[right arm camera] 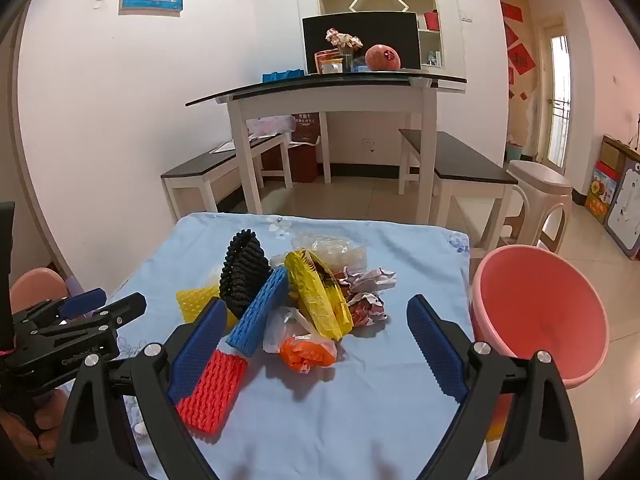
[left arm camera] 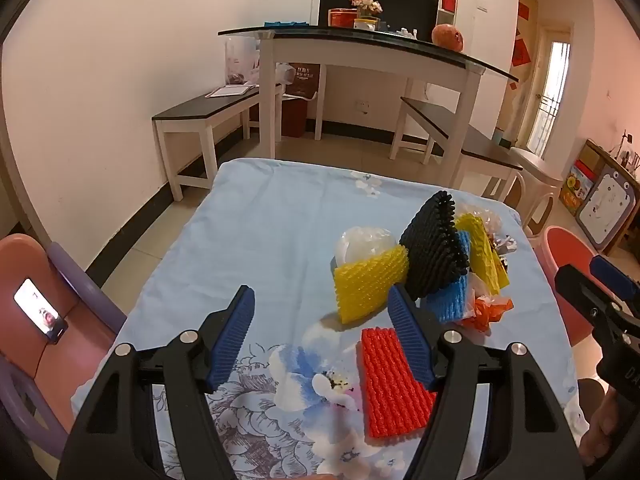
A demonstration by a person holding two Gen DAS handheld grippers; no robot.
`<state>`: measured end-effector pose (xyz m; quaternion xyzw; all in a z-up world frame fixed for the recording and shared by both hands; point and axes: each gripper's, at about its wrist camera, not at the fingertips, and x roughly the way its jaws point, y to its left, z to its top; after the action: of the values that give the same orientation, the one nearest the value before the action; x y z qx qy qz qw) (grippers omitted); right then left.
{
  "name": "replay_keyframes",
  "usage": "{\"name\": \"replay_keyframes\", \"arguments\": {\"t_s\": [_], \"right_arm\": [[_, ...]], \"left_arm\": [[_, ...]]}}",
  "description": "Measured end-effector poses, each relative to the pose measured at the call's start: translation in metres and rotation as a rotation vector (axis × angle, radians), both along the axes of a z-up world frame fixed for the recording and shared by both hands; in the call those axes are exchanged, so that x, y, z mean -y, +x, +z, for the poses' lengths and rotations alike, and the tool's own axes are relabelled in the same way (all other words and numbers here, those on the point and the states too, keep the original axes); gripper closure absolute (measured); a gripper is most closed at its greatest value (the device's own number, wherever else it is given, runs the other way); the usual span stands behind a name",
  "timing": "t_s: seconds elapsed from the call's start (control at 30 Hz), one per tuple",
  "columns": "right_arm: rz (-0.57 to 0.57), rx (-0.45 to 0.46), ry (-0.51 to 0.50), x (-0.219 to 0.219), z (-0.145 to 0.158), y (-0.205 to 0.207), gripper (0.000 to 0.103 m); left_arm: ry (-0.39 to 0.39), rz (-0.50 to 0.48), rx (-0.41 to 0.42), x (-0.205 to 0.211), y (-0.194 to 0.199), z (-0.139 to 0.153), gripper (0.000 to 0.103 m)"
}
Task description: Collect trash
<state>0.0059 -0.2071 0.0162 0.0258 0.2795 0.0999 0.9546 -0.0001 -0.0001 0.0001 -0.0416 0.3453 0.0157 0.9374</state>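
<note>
A pile of trash lies on the blue flowered tablecloth [left arm camera: 260, 220]: a red foam net [left arm camera: 394, 384] [right arm camera: 212, 392], yellow foam net [left arm camera: 370, 286], black foam net [left arm camera: 434, 248] [right arm camera: 244, 276], blue foam net [left arm camera: 452, 300] [right arm camera: 260, 316], yellow plastic bag [right arm camera: 320, 292], orange bag [right arm camera: 308, 354] and crumpled paper [right arm camera: 368, 292]. My left gripper [left arm camera: 322, 336] hovers open left of the pile, its right finger above the red net's edge. My right gripper [right arm camera: 318, 352] is open in front of the orange bag, holding nothing. A pink basin [right arm camera: 536, 312] stands just off the table's right edge.
Pink and purple chairs [left arm camera: 60, 280] with a lit phone [left arm camera: 40, 312] stand left of the table. Beyond it are a glass-topped white table [right arm camera: 328, 88], two dark benches [right arm camera: 456, 156] and a beige stool [right arm camera: 544, 188]. A hand grips the left tool.
</note>
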Motion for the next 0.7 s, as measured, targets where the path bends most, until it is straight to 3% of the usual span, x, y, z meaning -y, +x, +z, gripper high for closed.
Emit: {"name": "replay_keyframes", "arguments": {"t_s": [0.7], "right_arm": [[-0.025,0.027,0.011,0.0060,0.0021,-0.0015,0.014]], "left_arm": [[-0.001,0.000,0.000,-0.0002,-0.0002,0.0004,0.034]]}}
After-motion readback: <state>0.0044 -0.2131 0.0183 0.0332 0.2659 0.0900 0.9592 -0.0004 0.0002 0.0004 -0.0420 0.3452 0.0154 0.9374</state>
